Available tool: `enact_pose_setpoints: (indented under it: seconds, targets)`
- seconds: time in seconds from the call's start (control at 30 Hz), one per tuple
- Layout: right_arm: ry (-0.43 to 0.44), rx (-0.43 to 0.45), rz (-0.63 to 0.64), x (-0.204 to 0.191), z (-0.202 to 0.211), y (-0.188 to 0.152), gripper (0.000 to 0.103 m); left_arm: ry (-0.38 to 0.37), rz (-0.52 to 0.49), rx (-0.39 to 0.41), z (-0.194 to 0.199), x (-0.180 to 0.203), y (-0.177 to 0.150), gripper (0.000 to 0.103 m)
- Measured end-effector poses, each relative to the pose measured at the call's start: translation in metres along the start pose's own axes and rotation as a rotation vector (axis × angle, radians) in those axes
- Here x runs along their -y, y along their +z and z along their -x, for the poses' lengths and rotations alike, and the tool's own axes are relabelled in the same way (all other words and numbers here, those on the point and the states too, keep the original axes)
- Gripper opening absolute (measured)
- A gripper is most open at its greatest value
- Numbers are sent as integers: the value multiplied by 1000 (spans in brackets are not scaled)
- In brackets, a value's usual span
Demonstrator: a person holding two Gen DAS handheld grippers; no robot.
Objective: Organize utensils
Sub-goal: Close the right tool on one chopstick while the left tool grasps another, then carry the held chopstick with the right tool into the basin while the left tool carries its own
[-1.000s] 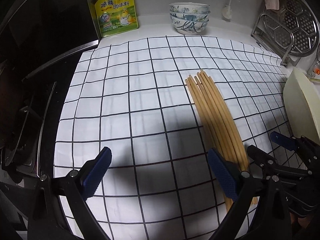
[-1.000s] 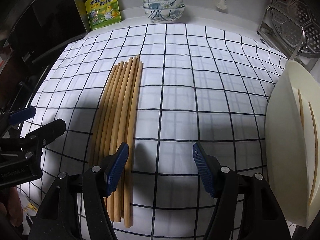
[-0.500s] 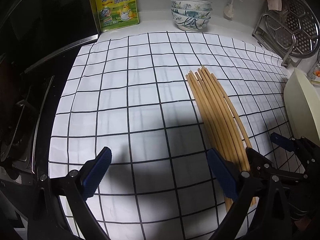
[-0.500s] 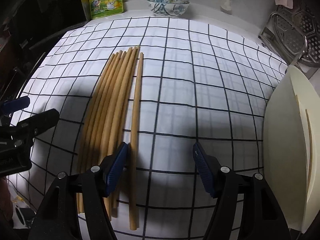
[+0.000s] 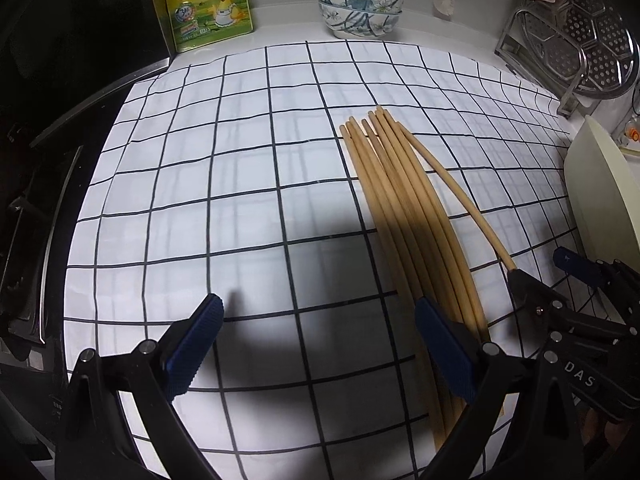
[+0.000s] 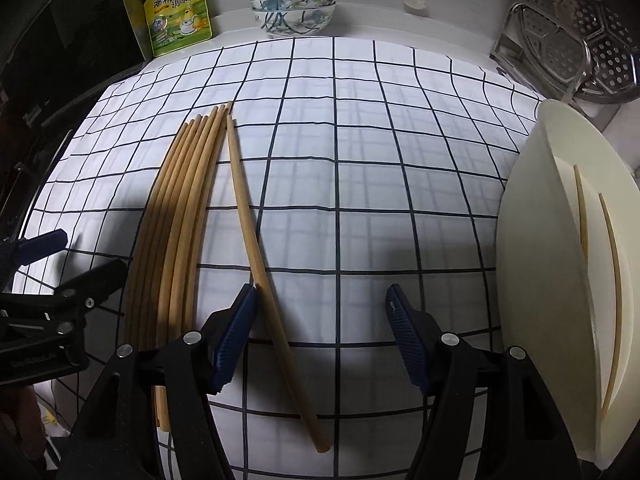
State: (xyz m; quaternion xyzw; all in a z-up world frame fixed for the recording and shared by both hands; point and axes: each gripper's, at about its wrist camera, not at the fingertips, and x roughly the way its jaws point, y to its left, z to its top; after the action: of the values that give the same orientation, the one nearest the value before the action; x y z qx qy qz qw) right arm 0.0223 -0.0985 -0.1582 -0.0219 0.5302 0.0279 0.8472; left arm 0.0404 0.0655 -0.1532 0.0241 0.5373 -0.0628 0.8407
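Several wooden chopsticks (image 5: 404,208) lie side by side on the checked cloth (image 5: 224,184); the bundle also shows in the right wrist view (image 6: 180,208). One chopstick (image 6: 256,248) lies splayed to the right of the bundle, its near end between my right gripper's fingers; it also shows in the left wrist view (image 5: 452,188). My right gripper (image 6: 320,336) is open, its left pad (image 6: 236,332) touching that chopstick. My left gripper (image 5: 316,344) is open and empty, left of the bundle. A cream holder (image 6: 560,280) at the right holds two chopsticks (image 6: 612,300).
Stacked patterned bowls (image 5: 360,8) and a yellow seasoning pouch (image 5: 204,4) stand at the back. A metal steamer rack (image 5: 576,40) stands at the back right. A dark stove (image 5: 44,160) borders the cloth on the left.
One chopstick has been pushed away from the bundle, swinging to the right. My right gripper has shifted right, so the chopstick lies between its fingers. The left gripper has barely moved.
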Motion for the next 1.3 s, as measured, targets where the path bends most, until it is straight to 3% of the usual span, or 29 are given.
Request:
enact_pose_setpoints:
  seconds: [0.27,0.6,0.7,0.8,0.9,0.97,1.03,1.13,1.3]
  targets:
    - [7,6,-6,2,2,0,64,56,-21,-25,-9,3,-1,96]
    - [6,20,18,-4,-3,6,64,48,23,-8,-11,-8,2,95]
    - [0,21,38,-7,-8,9,63,43,24,5,-10,-6,6,85]
    - [6,33,48,-9,-10,11,61,36,12,24,-7,-1,11,64]
    - [40,33,60,-12,-11,14,50,24,-2,34,-4,5,12,39]
    - [53,30,76,-14,-11,15,42,13,-3,32,-3,6,11,17]
    - [62,31,89,-16,-10,15,19,-2,-1,24,-4,6,12,8]
    - [81,28,80,-15,-9,16,6,-18,-6,10,-4,5,13,8]
    - [108,41,37,-11,0,16,6,-28,-1,-12,3,0,10,8]
